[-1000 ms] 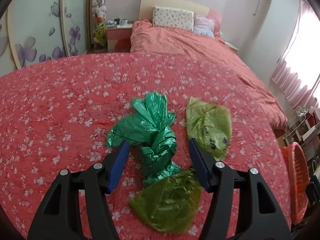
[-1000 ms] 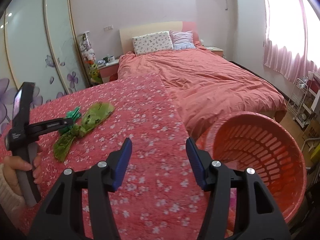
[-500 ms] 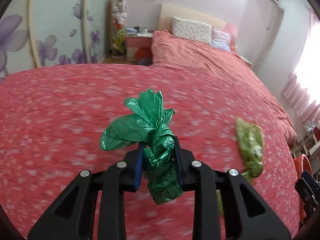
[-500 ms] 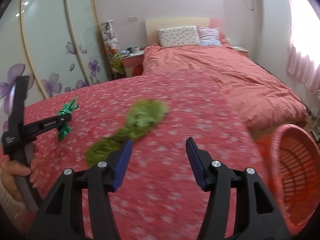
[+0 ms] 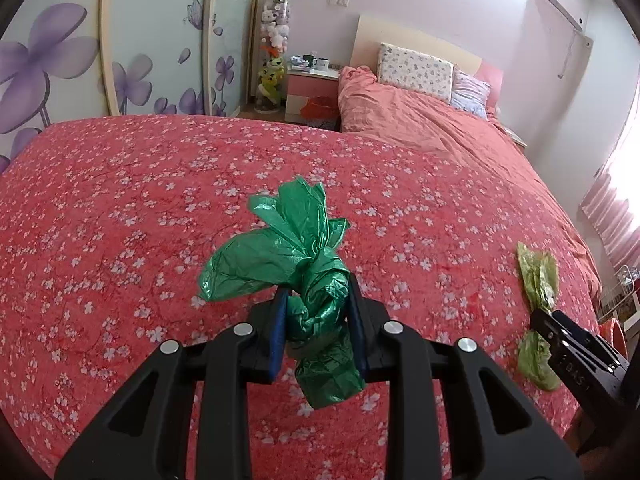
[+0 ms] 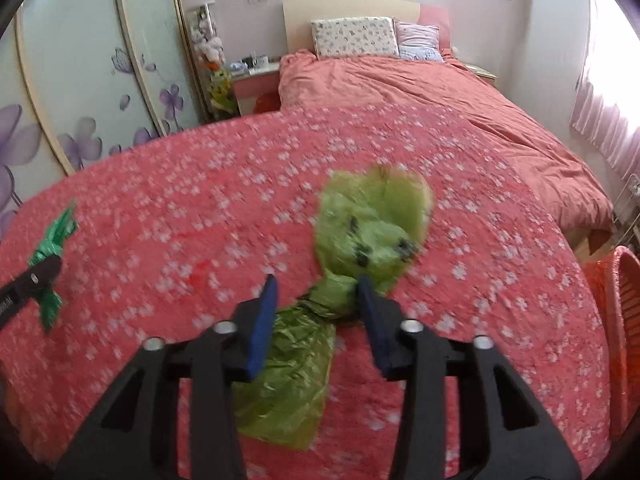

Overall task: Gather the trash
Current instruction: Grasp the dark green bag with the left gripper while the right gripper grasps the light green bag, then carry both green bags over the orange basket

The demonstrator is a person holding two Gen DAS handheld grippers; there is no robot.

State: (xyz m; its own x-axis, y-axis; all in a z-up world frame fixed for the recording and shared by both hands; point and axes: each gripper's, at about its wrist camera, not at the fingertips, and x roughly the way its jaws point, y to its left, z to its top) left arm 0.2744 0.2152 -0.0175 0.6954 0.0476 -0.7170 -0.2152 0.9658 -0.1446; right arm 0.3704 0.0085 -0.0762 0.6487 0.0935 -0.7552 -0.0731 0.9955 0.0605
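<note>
A knotted dark green plastic bag [image 5: 280,248] is clamped at its knot between the blue pads of my left gripper [image 5: 316,292], lifted a little off the red flowered cloth [image 5: 120,200]. A lime green plastic bag [image 6: 368,224] lies on the cloth, its twisted neck between the jaws of my right gripper [image 6: 316,282]. Those jaws are closing; the right pad is at the neck, while the left pad still shows a gap. In the left wrist view the lime bag [image 5: 538,276] and right gripper [image 5: 540,318] sit far right. The right wrist view has the dark green bag [image 6: 56,236] far left.
An orange slatted basket [image 6: 624,320] stands past the cloth's right edge. Behind the cloth is a bed [image 6: 400,92] with a pink duvet and pillows, a nightstand [image 5: 312,84], and sliding wardrobe doors [image 5: 60,60] with purple flowers on the left.
My left gripper shut on the dark green bag and drew it left, away from the lime bag. My right gripper swung left from the basket to the lime bag and its jaws narrowed around it.
</note>
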